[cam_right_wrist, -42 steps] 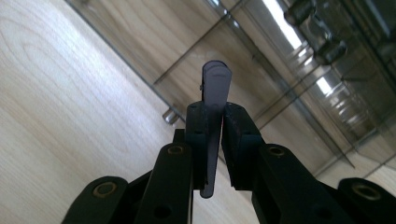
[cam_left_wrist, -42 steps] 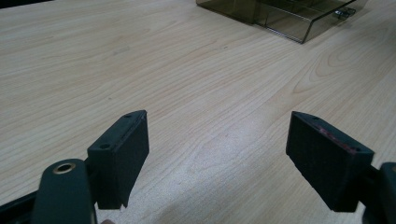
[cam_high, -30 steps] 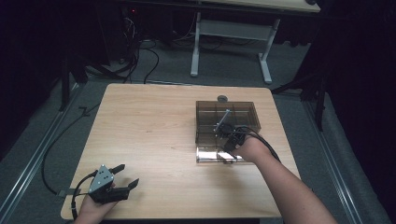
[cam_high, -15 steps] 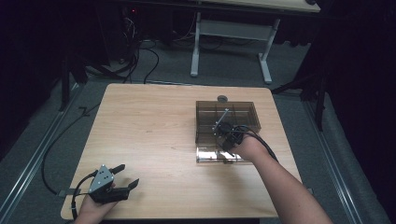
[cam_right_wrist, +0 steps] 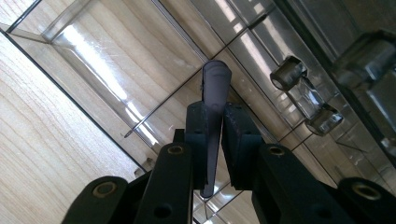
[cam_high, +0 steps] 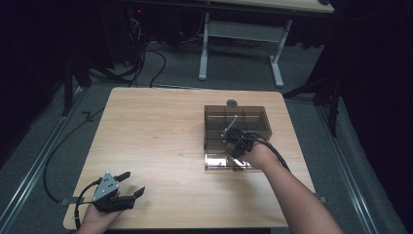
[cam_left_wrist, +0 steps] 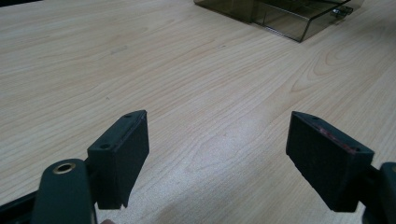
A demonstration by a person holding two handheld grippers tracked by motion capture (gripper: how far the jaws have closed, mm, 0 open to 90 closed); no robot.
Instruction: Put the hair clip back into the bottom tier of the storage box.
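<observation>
Holding a thin dark strip-like piece (cam_right_wrist: 215, 116), the right gripper (cam_high: 237, 145) sits over the smoky clear organizer box (cam_high: 253, 113) on the right half of the table (cam_high: 156, 131), its jaws clamped onto the piece from both sides. In the right gripper view the piece's long axis runs along the jaws and pokes out past their tips, its rounded end aimed down at the clear open lid panel (cam_high: 214, 160) and the divider lines below; what the piece is, can't tell. Touching the plastic or just above it: can't tell. Compartments lie ahead of the tip, with the clear hinge or latch knobs (cam_right_wrist: 303, 93) off to one side. The box lies right under this hand, so the right hand is clearly the nearer one. The left gripper (cam_high: 127, 185) rests at the near left corner of the table, well apart from the box, jaws spread wide and empty, bare wood between the pads (cam_left_wrist: 122, 154). A small dark round thing (cam_high: 232, 102) sits just behind the box.
</observation>
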